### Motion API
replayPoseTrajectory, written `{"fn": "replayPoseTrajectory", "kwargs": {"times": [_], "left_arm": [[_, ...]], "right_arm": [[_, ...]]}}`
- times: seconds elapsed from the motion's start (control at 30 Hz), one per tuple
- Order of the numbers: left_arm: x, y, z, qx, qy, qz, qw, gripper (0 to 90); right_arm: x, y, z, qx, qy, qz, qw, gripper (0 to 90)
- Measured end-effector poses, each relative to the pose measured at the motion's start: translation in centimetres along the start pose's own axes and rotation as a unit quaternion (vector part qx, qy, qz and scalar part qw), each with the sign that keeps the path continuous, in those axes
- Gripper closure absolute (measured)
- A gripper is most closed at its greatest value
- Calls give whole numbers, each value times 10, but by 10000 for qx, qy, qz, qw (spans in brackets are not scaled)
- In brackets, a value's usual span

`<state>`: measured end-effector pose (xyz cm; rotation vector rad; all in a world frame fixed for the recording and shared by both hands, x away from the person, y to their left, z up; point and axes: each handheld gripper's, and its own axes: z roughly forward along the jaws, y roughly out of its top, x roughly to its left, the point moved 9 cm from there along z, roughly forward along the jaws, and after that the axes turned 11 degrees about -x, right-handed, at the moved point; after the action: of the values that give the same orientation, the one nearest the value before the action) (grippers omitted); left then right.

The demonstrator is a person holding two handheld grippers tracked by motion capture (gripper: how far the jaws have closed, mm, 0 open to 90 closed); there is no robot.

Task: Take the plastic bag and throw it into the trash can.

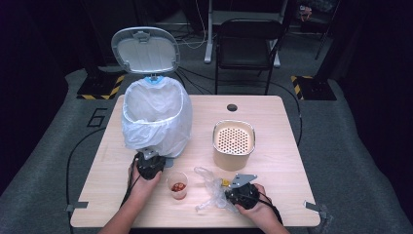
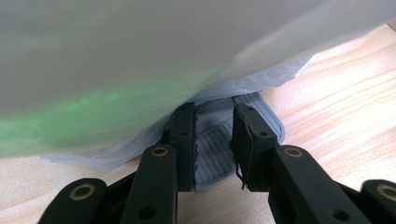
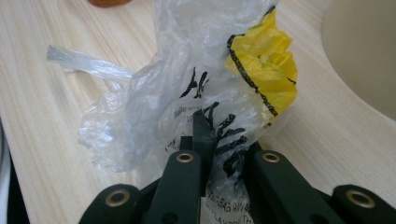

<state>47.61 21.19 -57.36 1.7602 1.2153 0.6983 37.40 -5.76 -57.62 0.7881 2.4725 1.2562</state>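
**Crumpled bag and bin pedal**

A clear, crumpled plastic bag (image 3: 154, 107) with black print and a yellow patch lies on the worktop (image 1: 272, 165) beside the beige container (image 1: 234, 144). The ribbed grey pedal (image 2: 219, 149) juts from under the white-lined bin (image 1: 156, 117).

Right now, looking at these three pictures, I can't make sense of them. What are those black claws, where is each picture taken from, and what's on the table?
No robot here: a person holds a hand-operated gripper in each hand. One camera looks down from above; the other two ride on the grippers, looking along their black jaws. On the table stand a pedal bin lined with a white bag, its lid up, a beige container with a perforated top, and a small cup of something red. The left gripper presses the bin's grey pedal, jaws nearly closed. The right gripper has pinched a crumpled clear plastic bag with a yellow scrap.
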Motion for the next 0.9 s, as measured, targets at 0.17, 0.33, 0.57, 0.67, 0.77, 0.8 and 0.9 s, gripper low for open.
{"fn": "replayPoseTrajectory", "kwargs": {"times": [0.17,0.33,0.57,0.67,0.77,0.8,0.9], "left_arm": [[0,0,0,-9,-9,-14,10000,704],[0,0,0,-3,1,-9,10000,705],[0,0,0,-8,-7,-15,10000,704],[0,0,0,-8,7,-10,10000,704],[0,0,0,-4,1,-11,10000,704],[0,0,0,-6,4,-13,10000,704],[1,0,0,-7,23,5,10000,704]], "right_arm": [[1,11,-10,-193,-25,48,9998,857],[0,21,-21,-269,-62,66,9996,857],[-2,34,-35,-308,-17,113,9995,856],[-3,42,-42,-333,-4,77,9994,855],[-5,56,-57,-352,51,65,9993,854],[-5,59,-60,-361,47,95,9993,854],[-7,71,-72,-417,59,86,9991,854]]}}
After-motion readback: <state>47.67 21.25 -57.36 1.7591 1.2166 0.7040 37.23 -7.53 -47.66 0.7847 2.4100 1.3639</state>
